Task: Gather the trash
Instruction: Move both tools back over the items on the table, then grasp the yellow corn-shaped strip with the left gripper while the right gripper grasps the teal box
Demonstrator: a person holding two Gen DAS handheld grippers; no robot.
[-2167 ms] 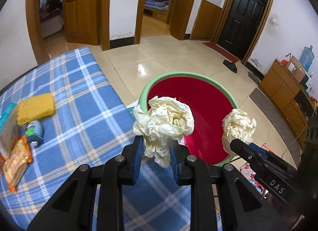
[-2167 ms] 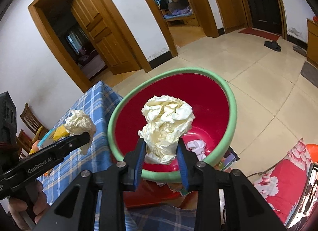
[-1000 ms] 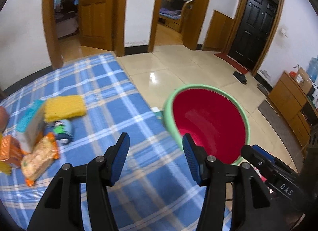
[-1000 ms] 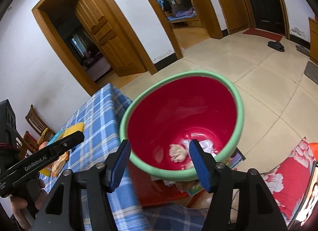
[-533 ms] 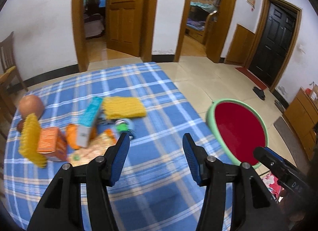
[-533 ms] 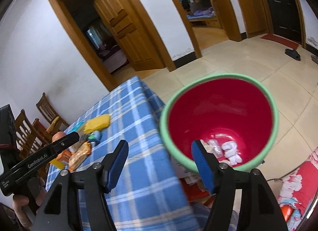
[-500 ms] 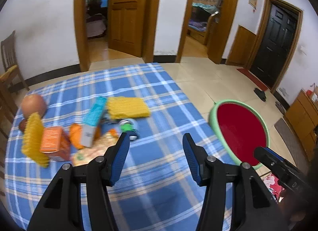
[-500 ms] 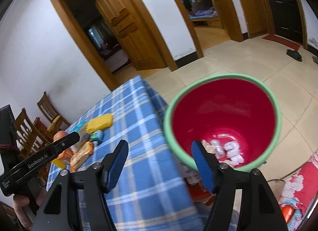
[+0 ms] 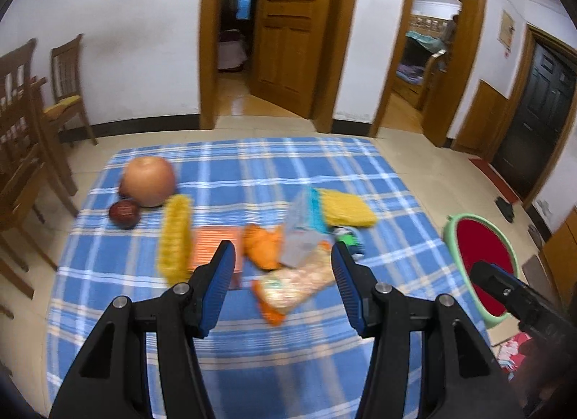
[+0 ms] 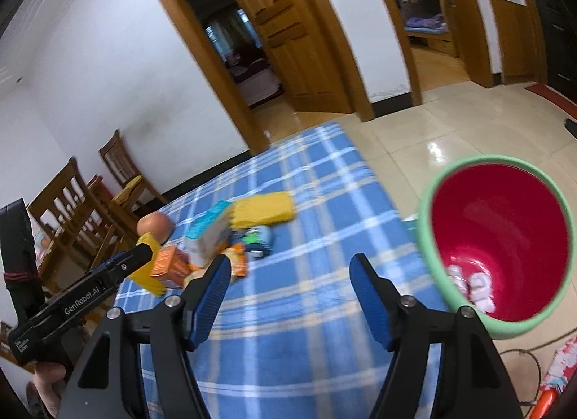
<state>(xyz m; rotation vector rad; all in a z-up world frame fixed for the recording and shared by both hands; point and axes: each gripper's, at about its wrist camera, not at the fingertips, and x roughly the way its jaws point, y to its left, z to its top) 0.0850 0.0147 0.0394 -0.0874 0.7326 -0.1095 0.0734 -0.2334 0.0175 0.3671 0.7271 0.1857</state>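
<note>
Blue plaid tabletop (image 9: 288,173) in a tiled room with white walls and wooden door frames (image 9: 207,40); wooden chairs (image 9: 21,123) at 9 o'clock in the left wrist view.

Left gripper (image 9: 283,274): blue-padded fingers (image 9: 216,285) spread wide, empty, held above the near half of the tabletop, aimed at a loose cluster of items.

Cluster, left wrist view: large orange-tan round fruit (image 9: 148,181) at 10 o'clock, touching or just beside a small dark red fruit (image 9: 124,213); yellow mesh item (image 9: 175,238) standing beside an orange striped carton (image 9: 216,247); crumpled orange wrapper (image 9: 265,244), clear packet with teal edge (image 9: 303,224), yellow sponge-like pad (image 9: 344,206) at 1 o'clock, small green-and-white item (image 9: 348,236) near the right finger, and a pale snack bag with orange trim (image 9: 292,283) between the two fingers in the frame. Details blurred.

Red basin with green rim (image 9: 481,267) off the tabletop edge at 3 o'clock, partly behind the black body of the right gripper (image 10: 290,276).

Right wrist view: fingers (image 10: 371,300) likewise wide apart and empty, above the tabletop near its edge; same basin (image 10: 499,238) at 3 o'clock, with white crumpled trash (image 10: 472,287) lying at its bottom. Cluster at 10 o'clock, just beyond the left gripper's black body, held in a hand (image 10: 45,384) at 8 o'clock.
</note>
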